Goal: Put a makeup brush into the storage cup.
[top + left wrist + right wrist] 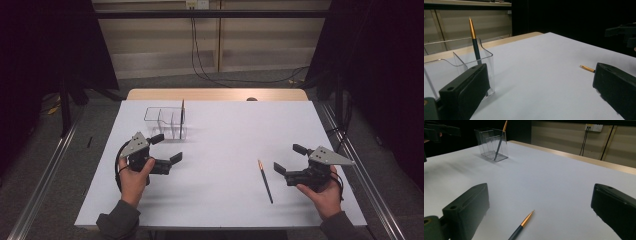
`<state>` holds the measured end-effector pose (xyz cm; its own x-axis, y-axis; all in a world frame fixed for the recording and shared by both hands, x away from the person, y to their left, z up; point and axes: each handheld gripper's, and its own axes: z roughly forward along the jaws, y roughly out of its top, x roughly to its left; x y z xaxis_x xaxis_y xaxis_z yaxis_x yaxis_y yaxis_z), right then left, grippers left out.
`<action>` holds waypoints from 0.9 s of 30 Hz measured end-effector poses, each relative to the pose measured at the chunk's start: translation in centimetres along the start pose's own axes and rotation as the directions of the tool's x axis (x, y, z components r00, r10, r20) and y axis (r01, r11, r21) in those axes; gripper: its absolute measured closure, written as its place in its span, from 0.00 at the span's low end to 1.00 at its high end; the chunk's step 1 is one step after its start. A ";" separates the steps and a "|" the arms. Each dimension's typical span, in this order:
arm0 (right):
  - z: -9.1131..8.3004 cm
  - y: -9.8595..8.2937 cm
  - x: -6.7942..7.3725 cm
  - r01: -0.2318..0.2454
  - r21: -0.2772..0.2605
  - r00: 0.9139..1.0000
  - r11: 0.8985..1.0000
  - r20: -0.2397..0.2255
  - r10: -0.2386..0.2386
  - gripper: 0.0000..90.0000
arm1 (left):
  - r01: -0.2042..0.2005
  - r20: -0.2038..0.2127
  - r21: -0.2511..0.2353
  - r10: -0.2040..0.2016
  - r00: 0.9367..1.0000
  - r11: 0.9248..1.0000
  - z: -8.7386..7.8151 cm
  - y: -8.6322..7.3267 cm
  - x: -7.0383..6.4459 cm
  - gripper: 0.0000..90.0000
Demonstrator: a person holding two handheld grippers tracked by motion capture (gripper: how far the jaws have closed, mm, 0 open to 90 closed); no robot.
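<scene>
While one pen (265, 180) lies flat and one (182, 117) stands, both hand-held grippers (166, 148) (288, 158) gape empty.

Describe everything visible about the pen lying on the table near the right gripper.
The loose pen is slim, with a dark barrel and a gold tapered end. It lies flat on the white table, gold end pointing away from the person, just left of the right gripper, whose jaws stand open. Nothing but the table touches it. A matching pen stands in the clear holder across the table.
</scene>
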<state>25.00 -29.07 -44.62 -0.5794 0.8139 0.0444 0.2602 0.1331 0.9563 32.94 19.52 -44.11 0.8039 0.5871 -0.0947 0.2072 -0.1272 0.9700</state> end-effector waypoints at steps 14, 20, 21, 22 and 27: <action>1.2 0.4 0.3 0.012 0.024 1.000 1.000 0.003 -0.012 0.02 | 0.011 0.003 0.000 -0.011 1.000 1.000 -0.4 -0.1 0.2 0.01; 1.4 0.5 0.1 0.005 0.027 1.000 1.000 0.009 -0.005 0.02 | 0.012 -0.013 0.003 -0.012 1.000 1.000 -0.1 -0.3 -0.1 0.01; 1.4 0.5 0.0 0.008 0.027 1.000 1.000 0.008 -0.009 0.02 | 0.010 -0.014 0.003 -0.010 1.000 1.000 -0.1 -0.3 -0.1 0.01; 1.5 0.6 0.0 0.006 0.027 1.000 1.000 0.009 -0.007 0.02 | 0.010 -0.011 0.003 -0.010 1.000 1.000 -0.1 -0.3 -0.1 0.01; 1.9 0.8 0.1 0.008 0.022 1.000 1.000 0.008 -0.008 0.02 | 0.012 -0.009 0.002 -0.012 1.000 1.000 -0.1 -0.3 -0.2 0.01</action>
<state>26.62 -27.81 -44.43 -0.5753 0.8172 0.0344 0.2727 0.1519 0.9500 32.68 19.51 -44.40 0.7966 0.5955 -0.1043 0.2177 -0.1216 0.9684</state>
